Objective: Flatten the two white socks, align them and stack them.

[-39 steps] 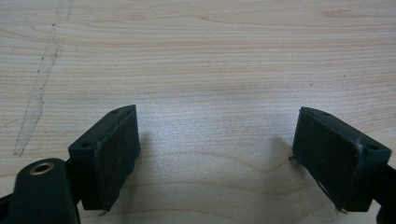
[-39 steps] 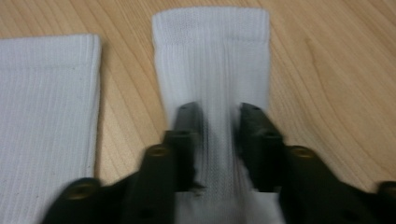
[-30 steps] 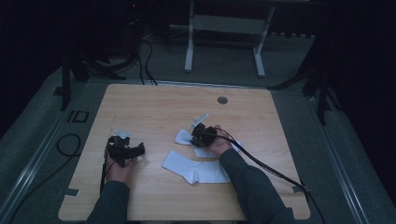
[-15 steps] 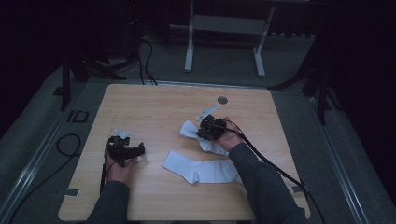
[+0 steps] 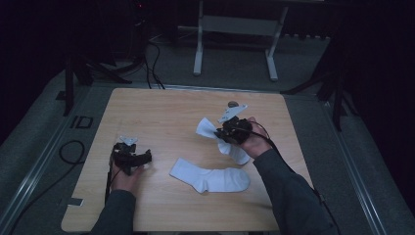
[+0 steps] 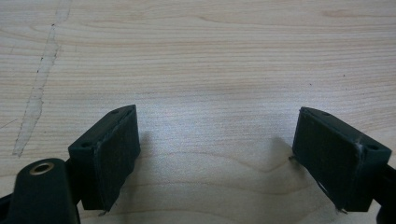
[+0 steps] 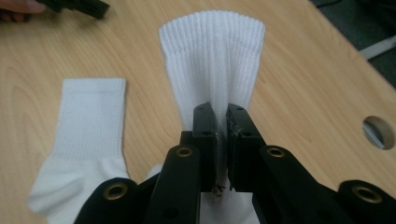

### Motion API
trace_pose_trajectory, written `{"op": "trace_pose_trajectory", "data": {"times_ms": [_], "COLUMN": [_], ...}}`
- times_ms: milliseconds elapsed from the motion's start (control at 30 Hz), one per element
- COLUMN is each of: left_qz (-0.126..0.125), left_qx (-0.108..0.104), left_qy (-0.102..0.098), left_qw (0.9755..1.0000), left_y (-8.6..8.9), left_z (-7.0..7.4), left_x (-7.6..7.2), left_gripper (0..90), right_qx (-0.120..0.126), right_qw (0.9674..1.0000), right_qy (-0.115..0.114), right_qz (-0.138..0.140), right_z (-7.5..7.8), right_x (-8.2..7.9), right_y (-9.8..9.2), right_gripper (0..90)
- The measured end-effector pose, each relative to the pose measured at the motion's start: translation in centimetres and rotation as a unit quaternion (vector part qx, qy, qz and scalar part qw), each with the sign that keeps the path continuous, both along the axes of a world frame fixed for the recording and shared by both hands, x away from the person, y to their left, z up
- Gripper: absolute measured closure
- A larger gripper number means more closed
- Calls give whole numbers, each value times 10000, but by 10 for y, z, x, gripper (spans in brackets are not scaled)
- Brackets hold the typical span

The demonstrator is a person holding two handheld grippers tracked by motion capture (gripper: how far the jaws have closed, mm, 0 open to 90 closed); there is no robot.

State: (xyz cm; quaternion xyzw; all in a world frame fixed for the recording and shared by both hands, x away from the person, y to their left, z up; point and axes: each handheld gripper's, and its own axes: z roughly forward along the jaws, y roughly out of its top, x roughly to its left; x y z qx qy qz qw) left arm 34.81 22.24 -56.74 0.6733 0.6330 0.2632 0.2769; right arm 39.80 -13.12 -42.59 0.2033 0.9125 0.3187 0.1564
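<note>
Two white ribbed socks [image 5: 210, 177], one [image 7: 215, 70] in right hand-held gripper [image 7: 222, 126].

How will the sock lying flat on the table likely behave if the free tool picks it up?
The flat sock is probably floppy: its twin, the held sock, bunches where the right tool pinches it. It looks light, thin ribbed knit. It is unlikely to roll or slip; pushed across the table, it would likely wrinkle.
</note>
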Motion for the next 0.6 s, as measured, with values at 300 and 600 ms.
{"op": "trace_pose_trajectory", "data": {"times_ms": [300,600], "left_qz": [6,2], "left_qx": [-11,-10], "left_qy": [0,-17], "left_qw": [10000,10000], "left_y": [0,-1], "left_z": [0,0], "left_x": [0,0], "left_gripper": [150,150], "right_qx": [324,486], "right_qw": [9991,9978], "right_qy": [-268,-395], "right_qz": [42,223], "right_z": [30,47], "right_x": [-22,-49], "right_y": [-20,-34], "right_gripper": [832,830]}}
